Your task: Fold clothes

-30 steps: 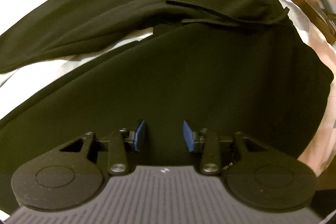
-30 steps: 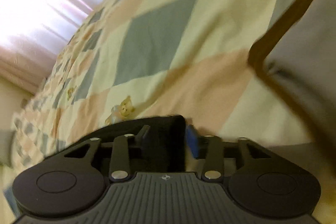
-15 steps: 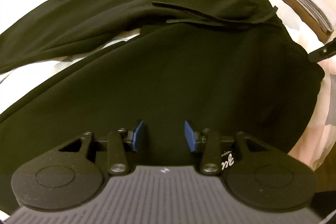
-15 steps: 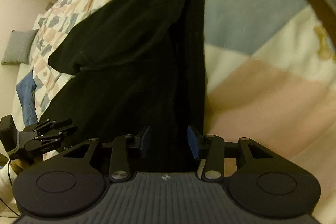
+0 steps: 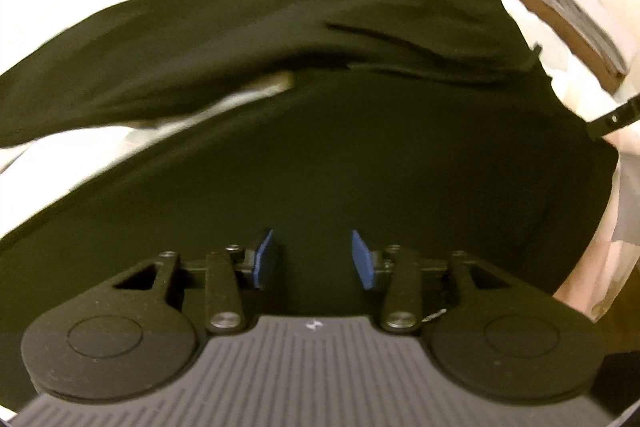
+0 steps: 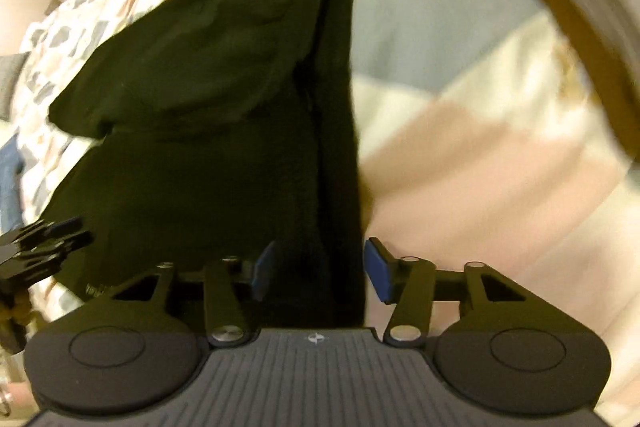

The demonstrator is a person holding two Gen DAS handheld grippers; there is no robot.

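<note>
A black garment (image 5: pixel 320 147) lies spread on the bed, one long part (image 5: pixel 200 59) stretching off to the left. My left gripper (image 5: pixel 314 261) hovers low over its near part, open, with nothing pinched. The tip of the right gripper (image 5: pixel 616 117) pokes in at the right edge. In the right wrist view the black garment (image 6: pixel 224 107) lies doubled over, its straight right edge running between my fingers. My right gripper (image 6: pixel 320 273) is open around that edge. The left gripper (image 6: pixel 44 243) shows at the far left.
A patchwork quilt (image 6: pixel 460 107) in cream, pink and grey-blue covers the bed. A brown-edged stack of grey folded cloth (image 5: pixel 576 23) sits at the far right. Blue cloth (image 6: pixel 10 179) and a grey cushion (image 6: pixel 8 83) lie at the left.
My right gripper swung from facing the bare quilt to the garment, which now lies doubled over, and its fingers have spread wider. The left gripper has barely shifted.
</note>
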